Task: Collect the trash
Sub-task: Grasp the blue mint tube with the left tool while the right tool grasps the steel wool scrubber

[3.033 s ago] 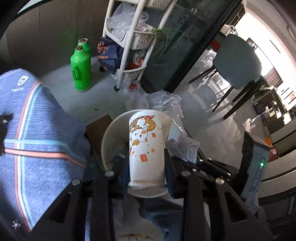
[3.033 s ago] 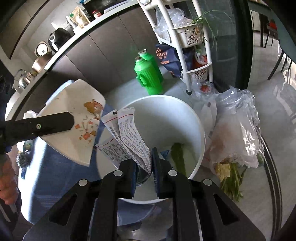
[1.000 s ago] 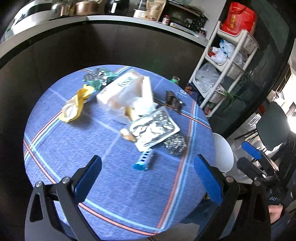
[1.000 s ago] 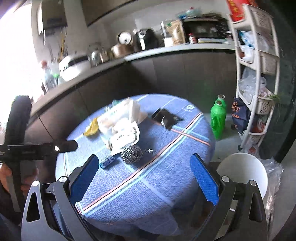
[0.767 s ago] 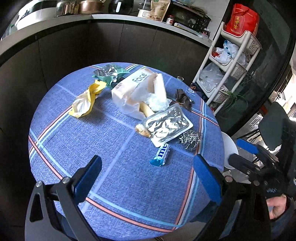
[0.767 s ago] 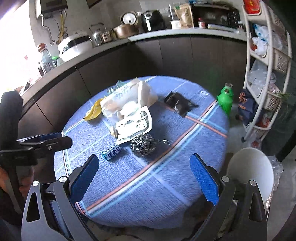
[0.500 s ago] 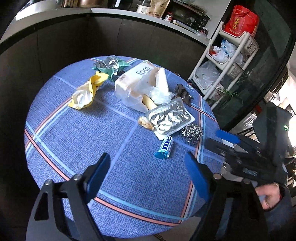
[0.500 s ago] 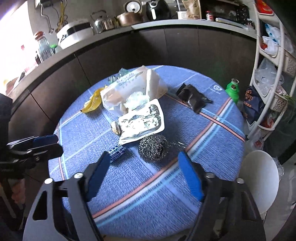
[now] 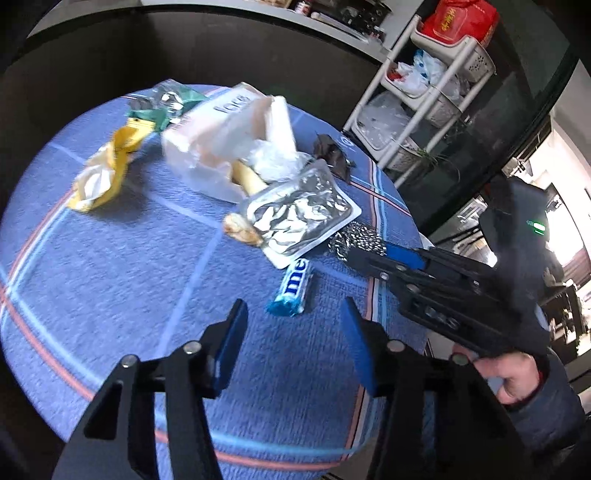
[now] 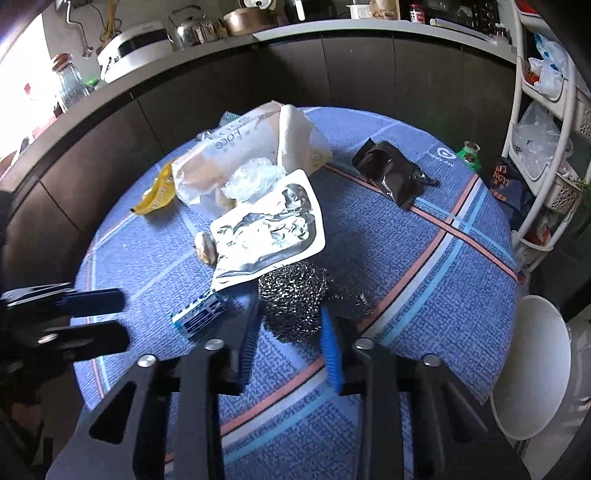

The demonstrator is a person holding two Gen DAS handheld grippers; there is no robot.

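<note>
In the lower middle of the frame the left gripper hangs over the blue striped tablecloth, its jaws just closing with nothing between them yet, the blue candy wrapper lying just beyond the tips. Above it sit a foil tray and a white tissue pack, with a yellow wrapper at left. At right, the right gripper reaches to the steel wool.

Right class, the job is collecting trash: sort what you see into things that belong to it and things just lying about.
Belongs to the job:
- steel wool
- blue candy roll
- foil pouch
- yellow wrapper
- black wrapper
- white bin

Just lying about:
- green bottle
- storage rack
- kettle
</note>
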